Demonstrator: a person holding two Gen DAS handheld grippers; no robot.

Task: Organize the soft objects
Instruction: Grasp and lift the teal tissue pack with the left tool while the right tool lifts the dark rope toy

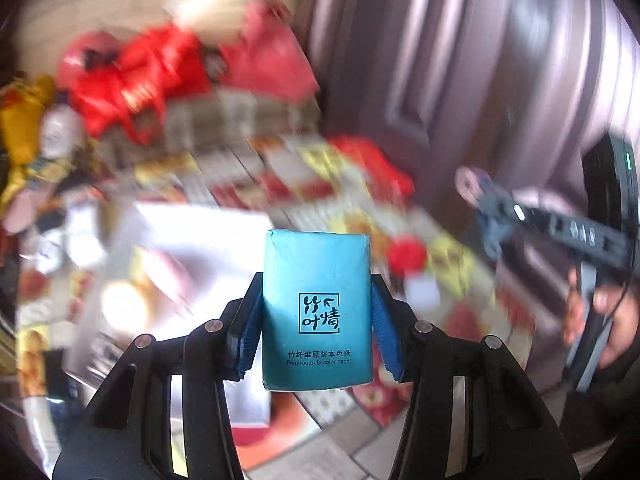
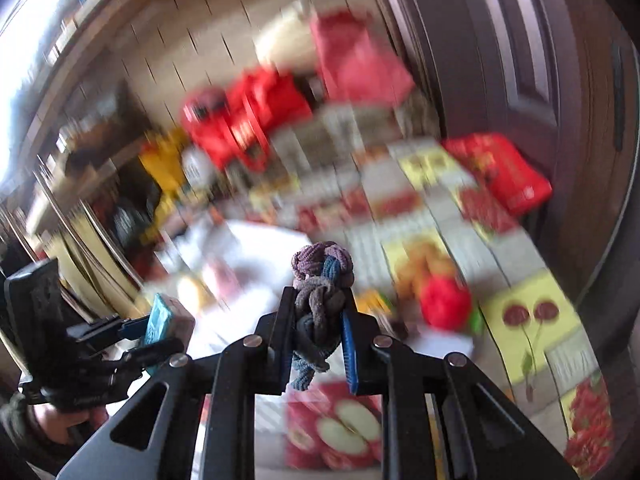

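A fruit-patterned tablecloth (image 2: 524, 320) covered the table, blurred throughout. Red plastic bags (image 2: 244, 120) sat heaped at the upper centre of the frame, with what looked like a yellow bag (image 2: 164, 164) to their left. A dark panelled door (image 2: 500, 48) filled the upper right.

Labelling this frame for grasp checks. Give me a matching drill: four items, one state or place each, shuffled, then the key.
Column one:
1. teal rectangular tissue pack
2. braided rope knot in purple, grey and blue
3. red plush toy with a green bit
4. red plastic bag

Column two:
A. lying on the fruit-print tablecloth, held by nothing
B. clamped in the right gripper
C. at the table's far right edge, by the dark door
D. clamped upright in the left gripper

Pairs: 1-D, 2-B, 3-A, 4-C
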